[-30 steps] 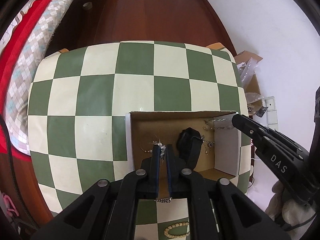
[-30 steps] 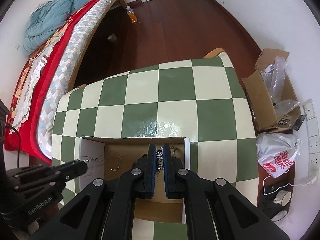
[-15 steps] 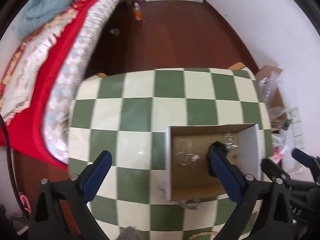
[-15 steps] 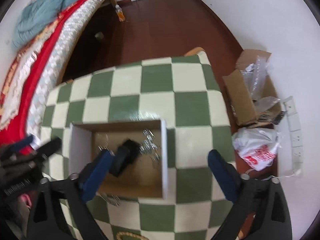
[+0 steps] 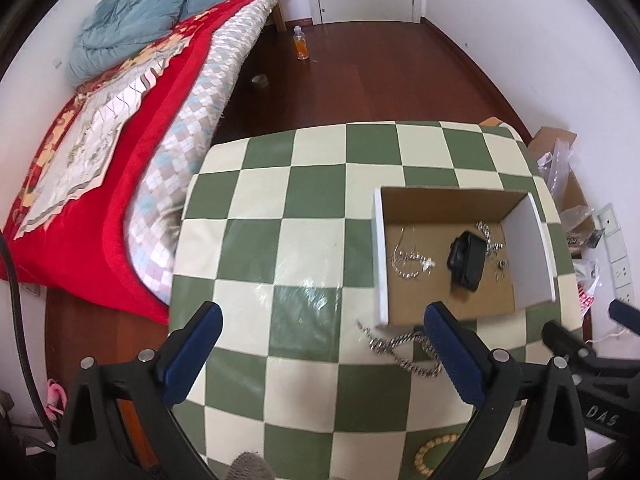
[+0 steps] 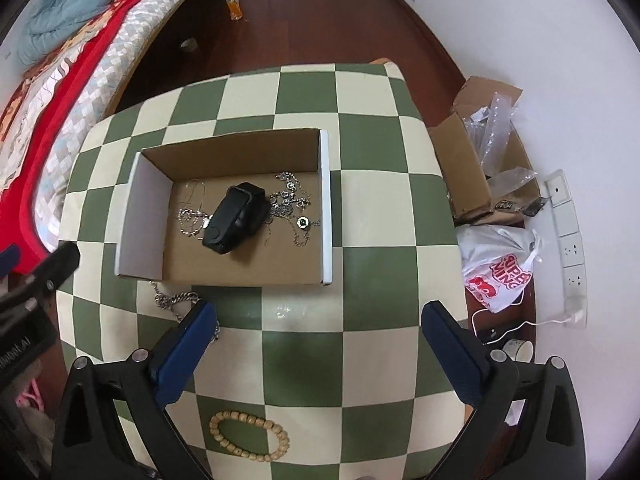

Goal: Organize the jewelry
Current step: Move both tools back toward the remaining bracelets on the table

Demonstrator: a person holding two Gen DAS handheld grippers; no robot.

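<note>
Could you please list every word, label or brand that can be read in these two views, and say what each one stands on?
"DAS": white letters on the black body of the right gripper, seen from the left wrist view.
"SUPER" and "MING": red print on the white plastic bag on the floor; the rest is creased.
White lettering ending in "AI" on the left gripper: cut off.
Print on the packaging beside the cardboard box: too small.

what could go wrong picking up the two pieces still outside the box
1. The silver curb-link chain lies loose against the open cardboard box's near wall, partly under a right finger; a grab could snag it or shove the box.
2. The wooden bead bracelet sits near the checkered green-and-cream tablecloth's front edge and could get knocked off.
3. Both the left gripper and right gripper are open near the chain and might collide.
</note>
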